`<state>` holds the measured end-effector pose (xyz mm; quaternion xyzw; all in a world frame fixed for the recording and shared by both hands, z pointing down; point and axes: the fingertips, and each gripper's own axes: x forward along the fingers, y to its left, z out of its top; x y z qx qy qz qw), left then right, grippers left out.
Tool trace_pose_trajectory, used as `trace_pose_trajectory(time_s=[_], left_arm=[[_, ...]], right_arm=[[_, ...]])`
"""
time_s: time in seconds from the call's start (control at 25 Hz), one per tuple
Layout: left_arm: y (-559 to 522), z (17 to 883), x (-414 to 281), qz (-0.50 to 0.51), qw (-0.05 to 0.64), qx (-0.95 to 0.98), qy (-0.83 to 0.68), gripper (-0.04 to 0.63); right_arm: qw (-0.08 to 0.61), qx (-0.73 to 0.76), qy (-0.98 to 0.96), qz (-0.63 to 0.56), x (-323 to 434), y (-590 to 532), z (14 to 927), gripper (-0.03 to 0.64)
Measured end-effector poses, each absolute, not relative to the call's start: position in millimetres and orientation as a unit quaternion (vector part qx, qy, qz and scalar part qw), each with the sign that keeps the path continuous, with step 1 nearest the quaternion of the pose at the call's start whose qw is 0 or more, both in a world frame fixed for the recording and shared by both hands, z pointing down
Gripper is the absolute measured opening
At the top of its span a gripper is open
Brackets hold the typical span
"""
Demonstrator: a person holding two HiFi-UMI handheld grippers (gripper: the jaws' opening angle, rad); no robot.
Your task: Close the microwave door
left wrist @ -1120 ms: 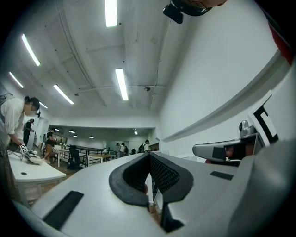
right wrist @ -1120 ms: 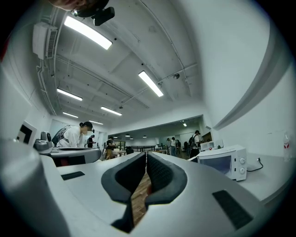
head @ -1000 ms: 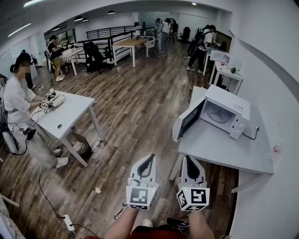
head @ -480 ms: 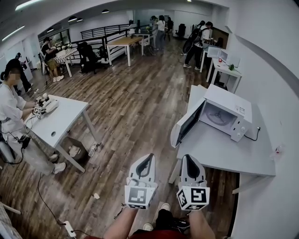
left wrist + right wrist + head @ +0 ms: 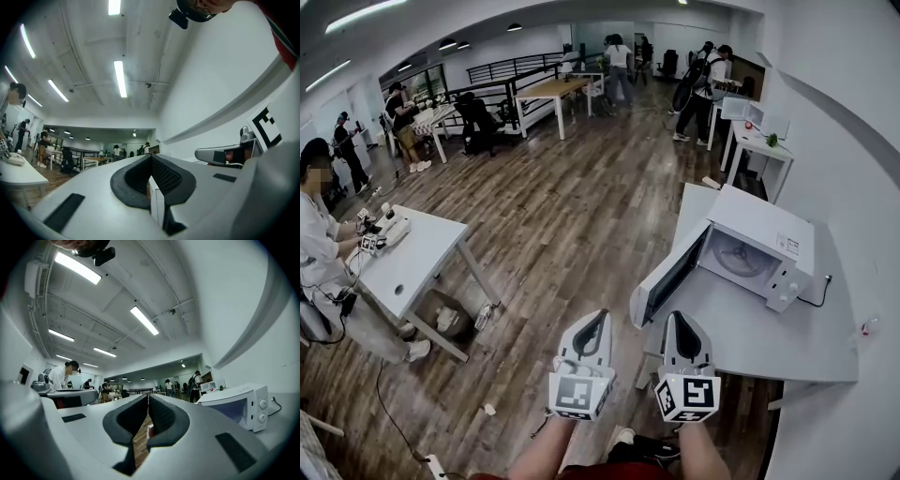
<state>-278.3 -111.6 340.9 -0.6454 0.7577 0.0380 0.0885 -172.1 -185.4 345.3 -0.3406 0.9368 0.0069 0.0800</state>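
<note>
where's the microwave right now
In the head view, right of centre, the microwave sits on the white table by the wall, ahead of the right hand-held gripper.

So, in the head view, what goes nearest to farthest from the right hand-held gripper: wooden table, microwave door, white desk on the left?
1. Microwave door: just ahead of the right hand-held gripper, swung open.
2. White desk: across the floor, left side.
3. Wooden table: far back of the room.
</note>
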Motion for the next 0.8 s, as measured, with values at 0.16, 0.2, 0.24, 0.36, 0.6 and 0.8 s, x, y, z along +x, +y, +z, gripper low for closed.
trace_pose_trajectory(time_s=[0.16,0.2,0.24,0.36,0.6,0.8], left_arm=[[-140.8,342.9,-280.5,0.033,0.078,-0.639,0.764,0.026],[-146.9,344.0,-281.0,0.033,0.076,-0.639,0.765,0.026],[-152.6,345.0,-281.4,0.034,0.076,-0.639,0.765,0.026],[-166.7,349.9,-283.2,0.032,0.073,-0.638,0.766,0.026],[-193.1,361.4,-288.5,0.024,0.066,-0.640,0.765,0.026],[-206.7,366.9,-301.1,0.023,0.062,-0.651,0.757,0.026]], right_arm=[[0.073,-0.340,0.938,0.001,-173.4,-214.9,348.2,0.029],[0.072,-0.339,0.938,0.001,-173.7,-220.7,349.0,0.029],[0.072,-0.339,0.938,0.000,-173.9,-226.3,349.8,0.029],[0.069,-0.339,0.938,-0.005,-173.3,-241.3,353.9,0.029],[0.062,-0.343,0.937,-0.012,-176.3,-268.4,367.6,0.029],[0.059,-0.354,0.933,-0.012,-188.9,-279.7,374.4,0.029]])
